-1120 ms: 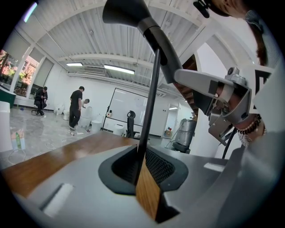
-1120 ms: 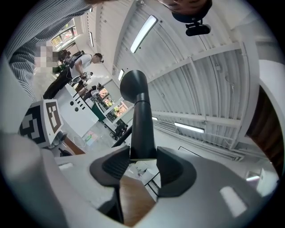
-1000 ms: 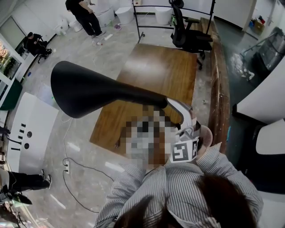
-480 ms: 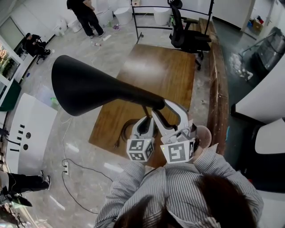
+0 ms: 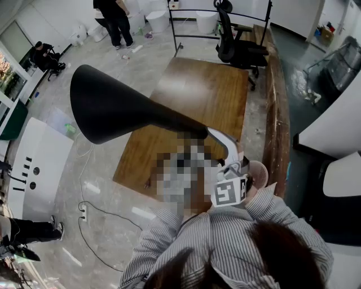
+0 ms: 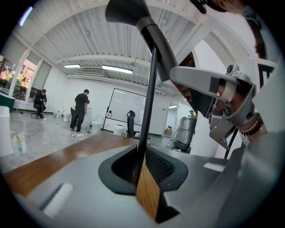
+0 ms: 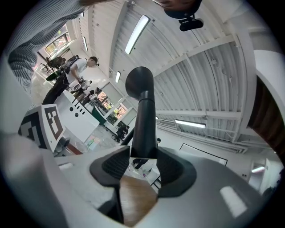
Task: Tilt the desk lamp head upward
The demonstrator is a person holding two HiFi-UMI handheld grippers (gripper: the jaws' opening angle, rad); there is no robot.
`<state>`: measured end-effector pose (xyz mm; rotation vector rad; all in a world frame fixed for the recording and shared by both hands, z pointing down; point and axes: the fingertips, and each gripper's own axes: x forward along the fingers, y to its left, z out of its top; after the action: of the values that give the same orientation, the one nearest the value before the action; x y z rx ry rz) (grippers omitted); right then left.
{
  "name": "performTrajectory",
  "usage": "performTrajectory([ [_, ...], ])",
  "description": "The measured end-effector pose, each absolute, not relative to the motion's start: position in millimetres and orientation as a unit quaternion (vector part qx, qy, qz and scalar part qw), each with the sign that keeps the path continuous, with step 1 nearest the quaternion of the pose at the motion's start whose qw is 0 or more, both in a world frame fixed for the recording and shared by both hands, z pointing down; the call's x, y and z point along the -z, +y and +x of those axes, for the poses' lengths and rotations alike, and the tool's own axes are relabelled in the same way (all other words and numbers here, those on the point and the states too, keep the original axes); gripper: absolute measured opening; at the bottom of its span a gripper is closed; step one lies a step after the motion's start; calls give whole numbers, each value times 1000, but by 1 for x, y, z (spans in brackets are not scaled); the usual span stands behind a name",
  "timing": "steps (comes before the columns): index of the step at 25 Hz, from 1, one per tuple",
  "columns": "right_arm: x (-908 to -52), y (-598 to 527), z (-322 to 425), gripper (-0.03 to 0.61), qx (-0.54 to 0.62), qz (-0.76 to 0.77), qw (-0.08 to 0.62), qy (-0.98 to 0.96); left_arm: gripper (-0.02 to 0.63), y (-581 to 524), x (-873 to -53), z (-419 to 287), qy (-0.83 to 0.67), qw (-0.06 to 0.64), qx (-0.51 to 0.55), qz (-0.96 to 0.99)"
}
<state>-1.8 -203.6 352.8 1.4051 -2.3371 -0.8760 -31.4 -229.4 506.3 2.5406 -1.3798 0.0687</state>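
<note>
The black desk lamp head (image 5: pixel 113 107) is a wide cone that fills the left middle of the head view, its narrow neck running right. My right gripper (image 5: pixel 207 134) reaches that neck from below, its marker cube (image 5: pixel 230 192) close to my striped sleeve. In the right gripper view the thick neck (image 7: pixel 143 120) stands between the pads and my right gripper (image 7: pixel 142 156) is shut on it. My left gripper (image 6: pixel 141 167) is shut on the thin black stem (image 6: pixel 149 102), with the neck (image 6: pixel 133 13) above. A mosaic patch covers the left gripper in the head view.
A brown wooden table (image 5: pixel 208 90) lies below the lamp. A black office chair (image 5: pixel 237 42) stands at its far end. A person (image 5: pixel 115 17) stands on the far floor. A white cabinet (image 5: pixel 34 163) is at the left, and a cable (image 5: pixel 90 226) trails on the floor.
The lamp head's wide end sits slightly higher in the head view than a second ago. Both grippers keep their holds. The person at the back has stepped a little to the right.
</note>
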Motion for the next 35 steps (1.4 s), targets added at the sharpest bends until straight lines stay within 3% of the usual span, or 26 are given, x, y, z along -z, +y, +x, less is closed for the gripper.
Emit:
performTrajectory([
  [4,-352,-201,-1,184,310,467,147,-815,44,-227,-504,-31,-476,143,-21,868],
  [9,-352,-197,1,184,263,449,95,-849,44,-222,-501,-35,-482,147,-28,863],
  [17,-410,-183,-3,184,109,414,82,-900,44,-192,-498,-40,-490,143,-37,859],
  [22,-433,-171,-7,30,47,387,82,-917,44,-181,-490,-45,-496,132,-34,857],
  [35,-473,-156,-15,3,-27,358,98,-928,3,-159,-485,-50,-500,137,-34,854],
])
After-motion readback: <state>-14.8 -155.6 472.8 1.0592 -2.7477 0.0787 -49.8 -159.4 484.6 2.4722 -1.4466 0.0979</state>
